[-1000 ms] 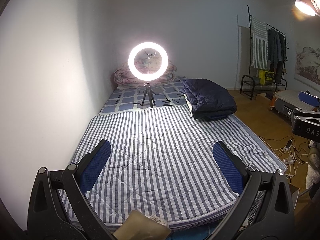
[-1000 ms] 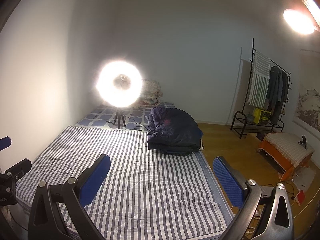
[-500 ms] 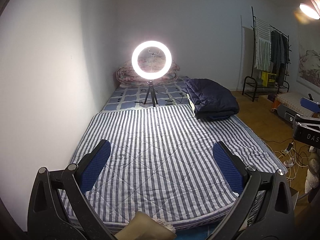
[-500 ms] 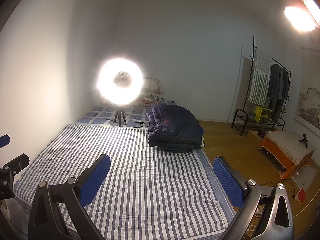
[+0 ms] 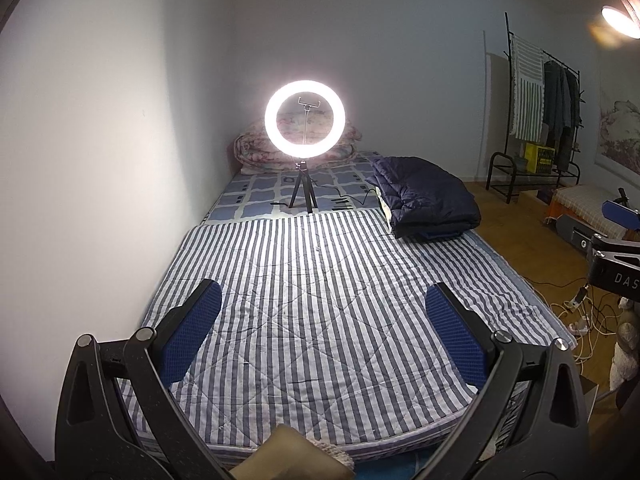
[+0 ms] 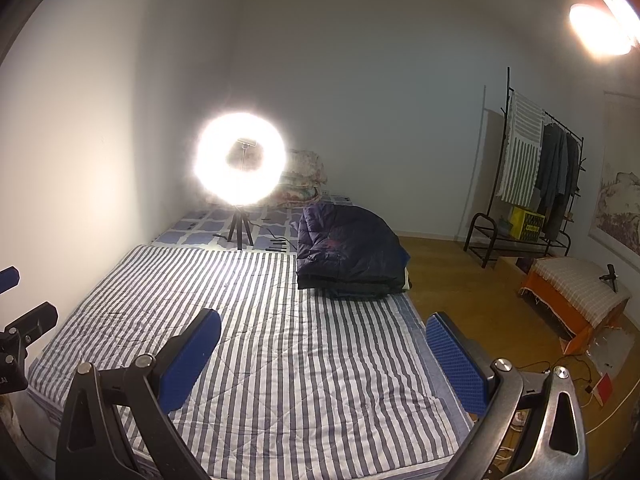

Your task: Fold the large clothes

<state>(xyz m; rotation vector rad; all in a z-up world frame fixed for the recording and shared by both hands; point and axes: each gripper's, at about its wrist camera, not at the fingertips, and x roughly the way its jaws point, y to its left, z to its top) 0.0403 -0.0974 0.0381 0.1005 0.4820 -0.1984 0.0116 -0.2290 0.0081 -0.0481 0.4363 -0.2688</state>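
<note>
Both grippers hang over the near end of a bed and hold nothing. The left gripper has its two blue pads wide apart, and between them only the striped quilt is seen. The right gripper is the same: pads spread, nothing between them. In the left wrist view the right gripper shows also at the right edge, beside the bed over the floor.

The folded dark blue down jacket lies on the far right part of the striped quilt, close to the bed edge (it looks like a thick, puffy garment, folded in several layers). It is well apart from both grippers. Under it a lighter edge of cloth shows in the left wrist view.

Behind the quilt stands a lit ring light on a small tripod, on a blue and white checked sheet. A folded flowered blanket lies against the wall behind it.

At the right side is a wooden floor, with a black clothes rack carrying a striped cloth and dark garments. An orange low bench stands nearer.
</note>
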